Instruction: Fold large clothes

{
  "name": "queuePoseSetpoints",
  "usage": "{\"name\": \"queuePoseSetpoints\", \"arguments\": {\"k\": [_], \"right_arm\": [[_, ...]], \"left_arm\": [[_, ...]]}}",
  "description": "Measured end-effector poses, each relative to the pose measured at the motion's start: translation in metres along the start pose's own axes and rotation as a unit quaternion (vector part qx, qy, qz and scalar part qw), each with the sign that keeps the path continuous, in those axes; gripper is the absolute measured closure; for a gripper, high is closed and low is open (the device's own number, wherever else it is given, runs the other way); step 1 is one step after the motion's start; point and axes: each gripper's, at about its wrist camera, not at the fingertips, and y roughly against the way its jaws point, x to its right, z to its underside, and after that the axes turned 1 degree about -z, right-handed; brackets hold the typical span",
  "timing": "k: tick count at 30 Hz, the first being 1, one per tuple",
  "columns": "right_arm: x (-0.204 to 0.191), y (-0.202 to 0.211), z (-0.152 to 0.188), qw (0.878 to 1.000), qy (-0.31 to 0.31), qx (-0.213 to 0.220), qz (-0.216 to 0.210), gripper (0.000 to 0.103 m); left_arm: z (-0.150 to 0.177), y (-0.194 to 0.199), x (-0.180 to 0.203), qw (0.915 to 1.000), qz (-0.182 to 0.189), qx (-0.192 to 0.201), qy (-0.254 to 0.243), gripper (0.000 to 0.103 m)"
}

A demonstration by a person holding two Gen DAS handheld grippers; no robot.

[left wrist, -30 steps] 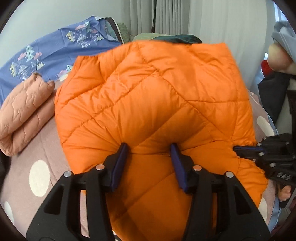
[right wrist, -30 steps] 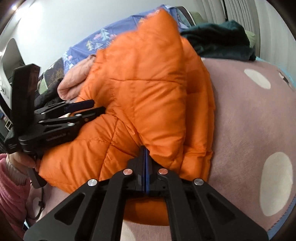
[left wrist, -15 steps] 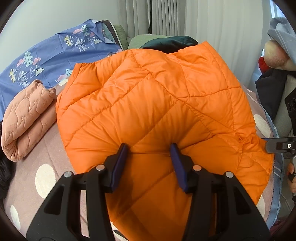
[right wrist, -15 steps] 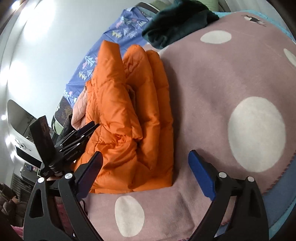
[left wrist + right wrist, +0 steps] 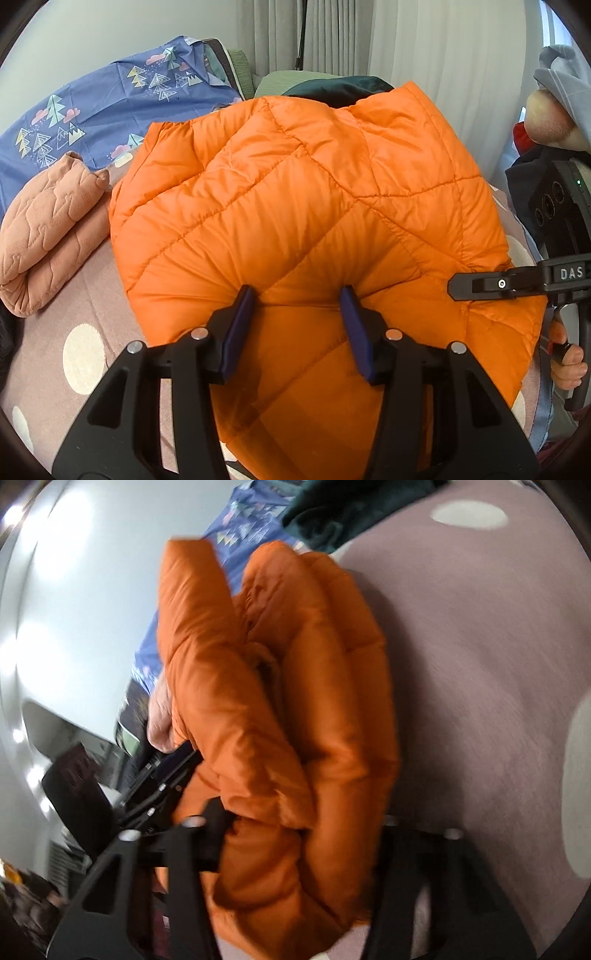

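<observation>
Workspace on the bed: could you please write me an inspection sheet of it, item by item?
Surface: mauve blanket with pale dots, soft.
Job's things: orange jacket, quilted, folded into thick layers, lying on the blanket.
Clutter: folded peach quilted garment left of the jacket; blue tree-print cloth behind it; dark green garment beyond the jacket.
Grippers: left tongs half closed, pinching a thick fold of the jacket; right tongs wide open around the jacket's near edge, view blurred.
Cables: nothing seen on the bed; a thin dark line by the curtains, cannot tell what.
Surroundings: white wall, pale curtains, more clothes at the right edge.
</observation>
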Motion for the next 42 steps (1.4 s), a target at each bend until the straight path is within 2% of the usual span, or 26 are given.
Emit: {"name": "queuePoseSetpoints", "arguments": {"k": [3,4,5,7,8,10,12,13,14,16,18,19,20,22,23,25,27,30,34,37,39,42], "right_arm": [[-0.002,0.002,0.001,1.0,0.013,0.0,0.009,0.067],[-0.004,0.002,0.001,1.0,0.018,0.001,0.013,0.067],[-0.007,0.001,0.001,1.0,0.023,0.002,0.017,0.067],[-0.013,-0.003,0.003,0.999,0.033,0.003,0.021,0.066],[-0.013,-0.004,0.004,0.999,0.038,0.002,0.023,0.066],[-0.016,-0.009,0.006,0.998,0.048,0.002,0.027,0.065],[-0.016,-0.008,0.008,0.998,0.055,0.003,0.031,0.063],[-0.016,-0.008,0.009,0.998,0.06,0.004,0.033,0.062],[-0.016,-0.008,0.009,0.997,0.063,0.004,0.036,0.061],[-0.016,-0.01,0.011,0.997,0.071,0.002,0.042,0.059],[-0.016,-0.016,0.007,0.996,0.075,-0.001,0.039,0.061],[-0.019,-0.015,0.005,0.996,0.083,0.004,0.033,0.069],[-0.026,-0.013,0.004,0.995,0.099,0.01,0.033,0.076],[-0.052,-0.002,0.002,0.986,0.155,0.035,0.042,0.08],[-0.065,0.005,0.0,0.981,0.181,0.051,0.04,0.08],[-0.094,0.019,-0.015,0.972,0.219,0.084,0.028,0.08],[-0.126,0.031,-0.038,0.956,0.267,0.123,0.024,0.08],[-0.159,0.035,-0.078,0.941,0.302,0.152,0.021,0.08],[-0.185,0.008,-0.155,0.938,0.305,0.164,0.003,0.08],[-0.185,-0.023,-0.191,0.942,0.294,0.164,0.002,0.08],[-0.18,-0.044,-0.204,0.943,0.29,0.162,0.012,0.08],[-0.17,-0.085,-0.219,0.943,0.292,0.155,0.042,0.08]], "left_arm": [[-0.004,0.006,-0.001,1.0,0.002,0.002,0.005,0.049],[-0.007,0.013,-0.005,0.9997,0.005,0.011,0.023,0.04],[-0.01,0.02,-0.011,0.9989,0.005,0.025,0.04,0.026],[-0.011,0.04,-0.04,0.9915,-0.002,0.072,0.108,0.014],[-0.01,0.043,-0.055,0.9874,0.002,0.076,0.139,0.012],[-0.006,0.027,-0.085,0.9809,0.005,0.042,0.19,0.012],[-0.002,0.003,-0.098,0.9799,0.009,0.004,0.199,0.01],[0.0,-0.01,-0.104,0.9785,0.023,-0.002,0.205,0.004],[0.001,-0.018,-0.109,0.9761,0.036,-0.003,0.214,0.002],[0.003,-0.039,-0.115,0.9656,0.088,-0.012,0.244,0.002],[0.002,-0.052,-0.112,0.9576,0.127,-0.011,0.259,0.011],[-0.002,-0.053,-0.108,0.9577,0.127,-0.003,0.258,0.022],[-0.006,-0.049,-0.104,0.961,0.122,0.005,0.248,0.039],[-0.026,-0.028,-0.093,0.972,0.106,0.033,0.207,0.057],[-0.037,-0.017,-0.09,0.9759,0.096,0.048,0.19,0.061],[-0.07,0.014,-0.085,0.9807,0.08,0.091,0.154,0.062],[-0.104,0.041,-0.088,0.9797,0.074,0.13,0.134,0.062],[-0.161,0.064,-0.096,0.9802,0.034,0.171,0.094,0.061],[-0.227,0.06,-0.123,0.9818,-0.033,0.173,0.071,0.06],[-0.262,0.035,-0.146,0.9818,-0.074,0.16,0.069,0.058],[-0.273,0.013,-0.162,0.9818,-0.092,0.15,0.072,0.058],[-0.275,-0.024,-0.177,0.9822,-0.117,0.127,0.073,0.058]]}}
